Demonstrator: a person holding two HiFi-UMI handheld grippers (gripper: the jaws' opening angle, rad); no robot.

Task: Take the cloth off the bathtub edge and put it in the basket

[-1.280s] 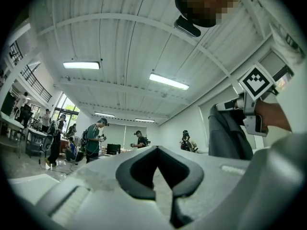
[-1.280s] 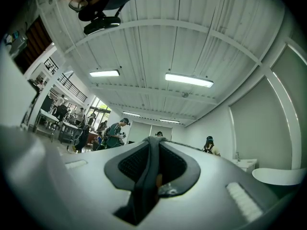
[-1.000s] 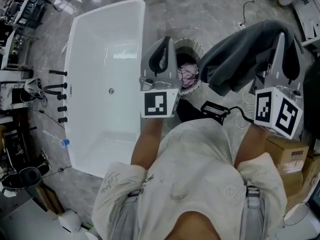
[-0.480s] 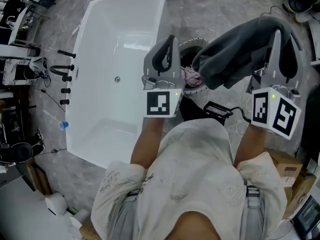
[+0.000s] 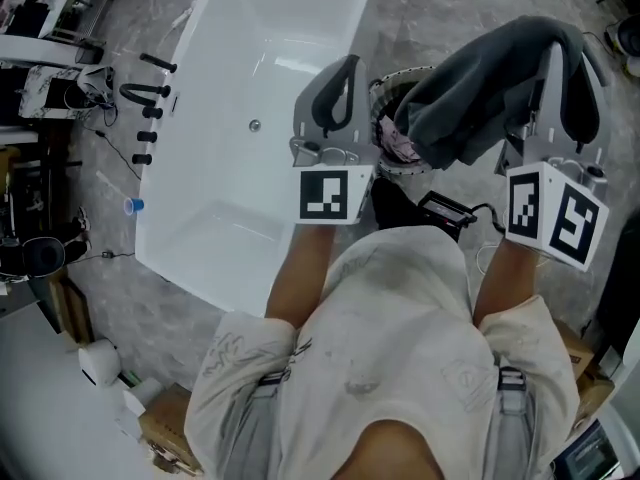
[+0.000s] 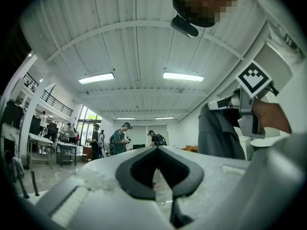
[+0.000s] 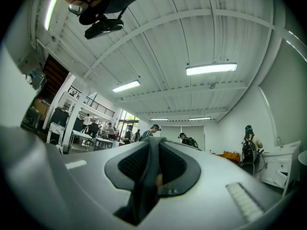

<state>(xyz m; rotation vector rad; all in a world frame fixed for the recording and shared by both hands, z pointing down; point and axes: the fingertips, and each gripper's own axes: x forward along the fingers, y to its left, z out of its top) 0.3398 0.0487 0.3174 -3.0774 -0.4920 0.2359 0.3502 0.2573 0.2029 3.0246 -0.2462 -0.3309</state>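
Note:
The dark grey cloth [image 5: 480, 83] hangs in folds from my right gripper [image 5: 562, 53], which is shut on it; its lower folds overlap the right side of the round basket [image 5: 378, 88]. A pink fabric [image 5: 395, 140] lies inside the basket. In the right gripper view a strip of cloth [image 7: 146, 186] is pinched between the jaws of the right gripper [image 7: 153, 143]. My left gripper [image 5: 347, 63] is shut and holds nothing, between the white bathtub [image 5: 250, 168] and the basket. The left gripper view shows the left gripper [image 6: 157, 150] and the hanging cloth [image 6: 218, 133].
Black tap fittings [image 5: 150, 98] stand on the floor left of the tub, with a blue cup [image 5: 133, 206] below them. A black device with a cable [image 5: 445, 208] lies near the basket. Workbenches and clutter line the left edge. Several people stand far off in the hall.
Both grippers have swung across with the person; tub and basket now sit further right in the head view. The hanging cloth has come over the basket's right side. Neither gripper's jaws have changed.

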